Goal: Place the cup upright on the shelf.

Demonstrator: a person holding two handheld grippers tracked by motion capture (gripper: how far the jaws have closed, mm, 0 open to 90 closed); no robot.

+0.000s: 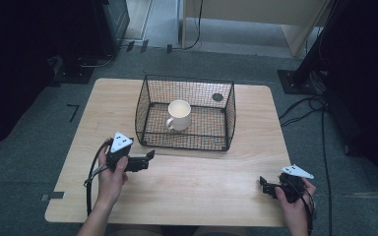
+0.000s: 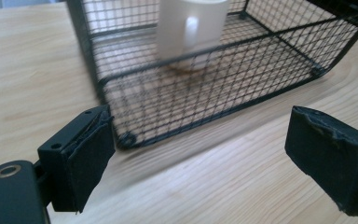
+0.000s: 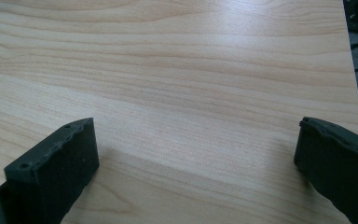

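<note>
I hold a two-jaw gripper in each hand over a light wooden table (image 1: pixel 187 187). A black wire basket (image 1: pixel 185 114) stands at the table's middle, towards the far side, and a white mug (image 1: pixel 179 115) sits upright inside it, left of the basket's centre, its handle turned towards the basket's near-left corner. My left gripper (image 1: pixel 150 155) hovers just outside that near-left corner, pointing to the right along the basket's near wall, jaws spread wide and holding nothing; in the left gripper view the basket's near wire wall (image 2: pixel 205 79) stands between my jaws and the mug (image 2: pixel 193 30). My right gripper (image 1: pixel 263 183) is well apart from the basket, by the table's near-right corner, jaws also wide apart over bare wood (image 3: pixel 191 93). The mug lies ahead and to the right of the left gripper, which is much the nearer of the two. Judging from this, reaching it means rising over the basket's rim and coming down from above.
</note>
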